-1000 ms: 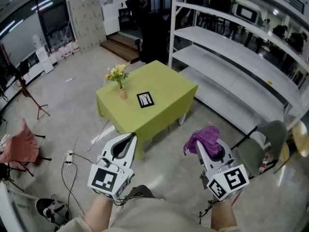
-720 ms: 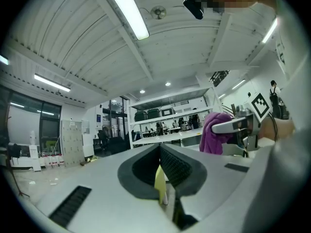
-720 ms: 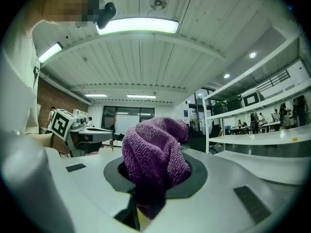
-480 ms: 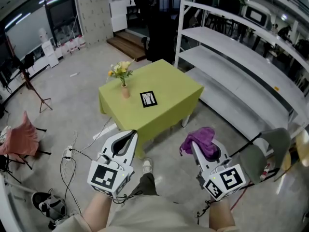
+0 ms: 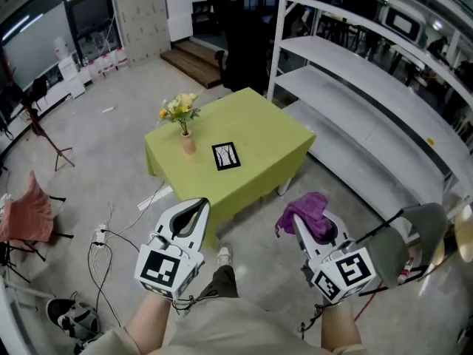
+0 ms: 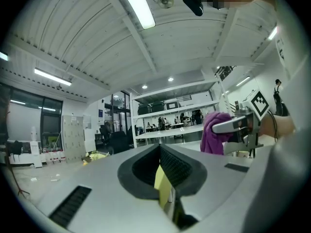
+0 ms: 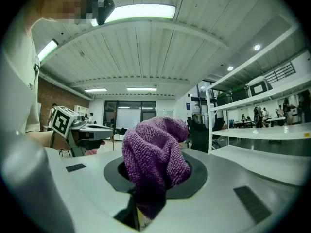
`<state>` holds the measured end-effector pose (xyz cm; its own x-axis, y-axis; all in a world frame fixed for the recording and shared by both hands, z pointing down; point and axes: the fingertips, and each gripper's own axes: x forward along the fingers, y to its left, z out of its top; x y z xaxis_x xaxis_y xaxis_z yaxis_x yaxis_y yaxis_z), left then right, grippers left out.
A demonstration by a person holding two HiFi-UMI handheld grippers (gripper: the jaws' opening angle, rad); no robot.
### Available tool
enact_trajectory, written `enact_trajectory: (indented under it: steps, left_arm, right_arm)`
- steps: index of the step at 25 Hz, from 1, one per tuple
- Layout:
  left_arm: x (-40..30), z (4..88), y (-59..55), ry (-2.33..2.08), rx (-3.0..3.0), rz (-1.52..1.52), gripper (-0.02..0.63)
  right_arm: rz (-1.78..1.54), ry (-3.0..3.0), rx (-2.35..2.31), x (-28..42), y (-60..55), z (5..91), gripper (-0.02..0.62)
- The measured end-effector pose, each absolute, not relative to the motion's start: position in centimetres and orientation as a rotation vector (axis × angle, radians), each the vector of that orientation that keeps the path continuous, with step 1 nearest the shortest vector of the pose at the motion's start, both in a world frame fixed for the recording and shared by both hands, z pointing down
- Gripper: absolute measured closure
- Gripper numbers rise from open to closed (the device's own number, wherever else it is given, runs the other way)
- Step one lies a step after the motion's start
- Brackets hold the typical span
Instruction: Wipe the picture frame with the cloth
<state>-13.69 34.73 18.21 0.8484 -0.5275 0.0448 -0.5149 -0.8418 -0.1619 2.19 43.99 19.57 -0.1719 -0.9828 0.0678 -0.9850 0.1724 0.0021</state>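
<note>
The picture frame (image 5: 225, 155) lies flat on a green-clothed table (image 5: 270, 135), well ahead of both grippers. My right gripper (image 5: 299, 222) is held in the air short of the table, shut on a purple cloth (image 5: 309, 207) that bunches up out of its jaws. In the right gripper view the cloth (image 7: 155, 152) fills the jaws. My left gripper (image 5: 197, 208) hovers level with it, shut with nothing between its jaws. The left gripper view shows the closed jaws (image 6: 161, 154) and the cloth (image 6: 215, 132) off to the right.
A vase of yellow flowers (image 5: 183, 121) stands on the table to the left of the frame. White shelving (image 5: 369, 87) runs along the right. A grey chair (image 5: 405, 231) is at right, a chair draped in pink cloth (image 5: 28, 217) at left, cables (image 5: 103, 242) on the floor.
The head view has shifted slightly and a leg and shoe have come into view below. Both grippers keep the same pose, the cloth still held.
</note>
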Motion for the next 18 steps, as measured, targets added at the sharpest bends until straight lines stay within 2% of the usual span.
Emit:
enact_trajectory:
  steps: [18]
  left_arm:
    - [-8.0, 23.8, 10.6, 0.788, -2.983, -0.348, 0.598]
  right_arm:
    - [0.325, -2.328, 1.897, 6.5, 18.3, 23.9, 0.489]
